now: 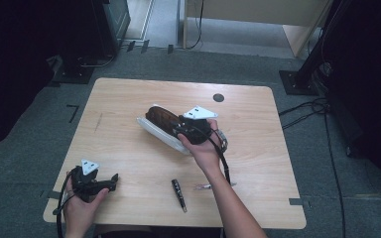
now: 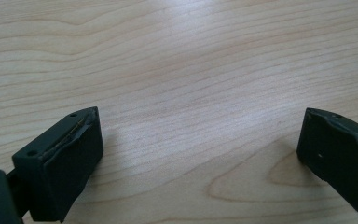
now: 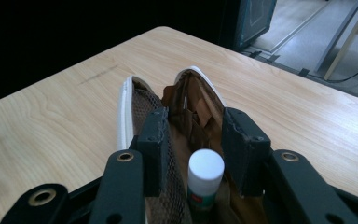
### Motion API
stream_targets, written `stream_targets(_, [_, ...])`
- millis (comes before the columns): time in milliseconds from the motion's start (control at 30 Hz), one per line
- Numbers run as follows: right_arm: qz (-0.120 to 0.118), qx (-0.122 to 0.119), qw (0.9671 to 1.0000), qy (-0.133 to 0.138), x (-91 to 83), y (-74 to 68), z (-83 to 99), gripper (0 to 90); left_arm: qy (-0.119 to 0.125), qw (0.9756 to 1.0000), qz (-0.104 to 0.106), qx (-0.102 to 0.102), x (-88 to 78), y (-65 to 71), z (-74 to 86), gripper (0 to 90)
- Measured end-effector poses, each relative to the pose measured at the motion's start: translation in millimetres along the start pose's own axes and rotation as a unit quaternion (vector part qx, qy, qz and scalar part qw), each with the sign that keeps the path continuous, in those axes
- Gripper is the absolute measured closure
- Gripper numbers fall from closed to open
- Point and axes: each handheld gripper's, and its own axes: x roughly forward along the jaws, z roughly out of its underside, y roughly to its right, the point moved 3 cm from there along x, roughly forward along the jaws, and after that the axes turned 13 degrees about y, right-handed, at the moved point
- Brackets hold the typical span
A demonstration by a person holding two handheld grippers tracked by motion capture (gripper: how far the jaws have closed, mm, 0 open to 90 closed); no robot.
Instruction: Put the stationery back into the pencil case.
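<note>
Two jaws of my right gripper [image 3: 198,154] stand partly apart inside an open brown pencil case [image 3: 177,100], with a white-capped glue stick [image 3: 205,179] upright between them; I cannot tell whether the pads press it. The case stretches ahead of the jaws, its white rims flanking them. My left gripper [image 2: 200,154] gapes wide over bare table [image 2: 177,60], holding nothing.
</note>
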Motion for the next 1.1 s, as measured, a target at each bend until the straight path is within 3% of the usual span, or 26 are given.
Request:
stream_targets(300, [-0.006,0.009,0.9998,0.017,-34.1,-4.5,6.0,61.3,0.0,1.0,0.0,-0.001,0.0,0.2,0.0,0.5])
stream_targets(533, [-0.014,0.02,0.9996,0.014,-64.1,-18.9,29.0,60.1,0.001,1.0,-0.001,-0.001,0.0,0.1,-0.1,0.5])
stream_targets(1100, [-0.039,0.045,0.9982,-0.012,-90.1,-55.9,80.9,57.6,0.0,1.0,-0.001,-0.001,0.0,0.2,0.0,0.5])
